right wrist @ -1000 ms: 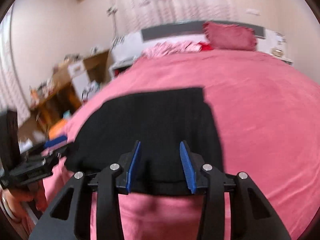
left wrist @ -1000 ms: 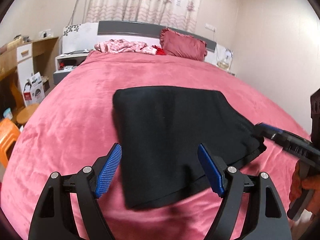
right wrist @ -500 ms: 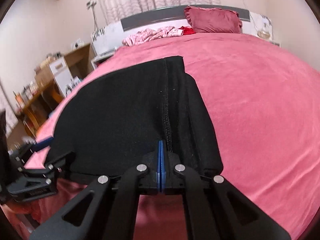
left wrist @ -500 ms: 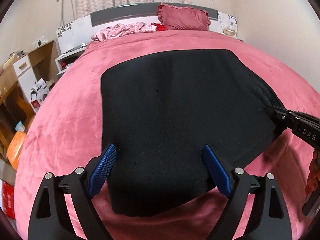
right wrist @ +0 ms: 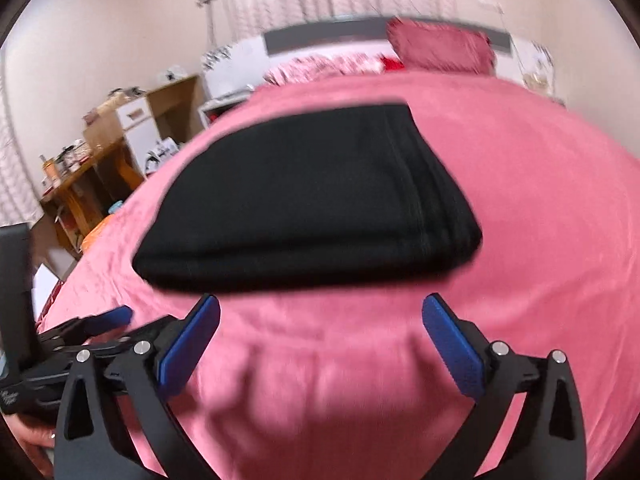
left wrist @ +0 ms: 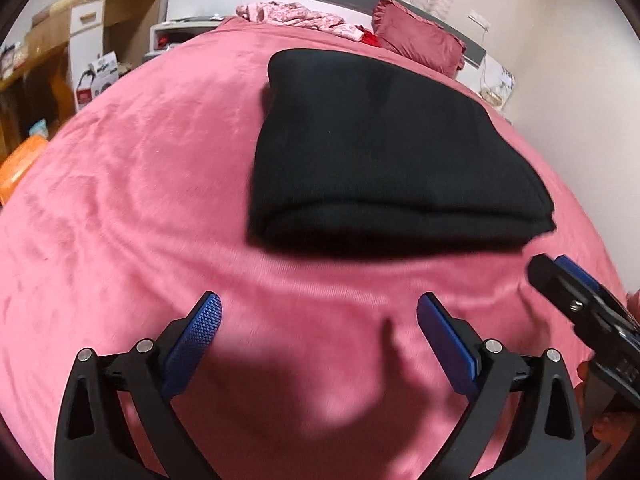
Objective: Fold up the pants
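- Pants (left wrist: 384, 152), black, lie folded into a thick stack on the pink bed (left wrist: 132, 208), toward its middle, with the fold's rounded edge facing the grippers.
- A second ago the pants were a flatter, wider sheet reaching down between both pairs of fingers; now the stack is shorter and thicker and lies clear of them, with a strip of bare cover in between.
- Left gripper (left wrist: 318, 328): its jaws have just been opening and now stand spread wide over the cover, nothing between them. Earlier the cloth's near edge lay between its blue pads (left wrist: 200, 332).
- Right gripper (right wrist: 320, 328): half a second ago its pads were pressed together at the pants' hem; the jaws have just been opening and now stand wide apart, empty, just short of the stack's edge.
- In the left wrist view the right gripper's tip sits at the right border, near the stack's right corner but apart from it; in the right wrist view the left gripper's tip shows at the lower left.
- Pillow (left wrist: 420, 40) and a heap of pink clothes (left wrist: 292, 14) stay by the headboard; a wooden desk (left wrist: 36, 60) stands left of the bed.
- Writing: the box (left wrist: 96, 78) by the desk has print too small to read; a faint mark on the left gripper's body in the right wrist view is illegible.
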Tool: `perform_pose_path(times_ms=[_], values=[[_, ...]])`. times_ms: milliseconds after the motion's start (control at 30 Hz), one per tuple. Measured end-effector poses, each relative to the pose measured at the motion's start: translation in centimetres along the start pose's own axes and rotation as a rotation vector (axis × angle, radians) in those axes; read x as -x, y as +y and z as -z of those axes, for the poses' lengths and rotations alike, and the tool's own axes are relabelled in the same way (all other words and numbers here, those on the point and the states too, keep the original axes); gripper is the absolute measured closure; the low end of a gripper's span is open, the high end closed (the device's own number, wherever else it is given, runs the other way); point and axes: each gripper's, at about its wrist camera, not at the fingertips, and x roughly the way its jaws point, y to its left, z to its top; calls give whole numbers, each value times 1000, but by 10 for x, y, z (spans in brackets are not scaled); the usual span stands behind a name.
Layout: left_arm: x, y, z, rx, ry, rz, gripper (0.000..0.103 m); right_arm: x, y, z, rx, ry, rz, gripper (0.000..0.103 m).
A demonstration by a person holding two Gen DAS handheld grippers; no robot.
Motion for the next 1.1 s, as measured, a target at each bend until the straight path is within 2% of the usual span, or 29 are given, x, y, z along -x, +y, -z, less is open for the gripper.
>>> perform_pose_path(times_ms=[133, 267, 333, 433, 533, 833, 1100], values=[[10, -6, 10, -62, -25, -49, 6, -10, -11, 16, -64, 96, 72, 2], [24, -1, 17, -21, -35, -53, 6, -3, -19, 19, -80, 85, 99, 2], [30, 1, 19, -13, -36, -79, 4, 2, -21, 20, -80, 80, 104, 2], [38, -3, 21, -45, -56, -151, 4, 14, -18, 23, -71, 62, 107, 2], [49, -8, 22, -69, -88, -171, 4, 22, -12, 23, -49, 43, 105, 2], [78, -17, 24, -85, -156, -211, 4, 39, 11, 31, 21, -14, 113, 2], [93, -17, 25, -103, -197, -229, 4, 44, 18, 36, 51, -17, 116, 2]])
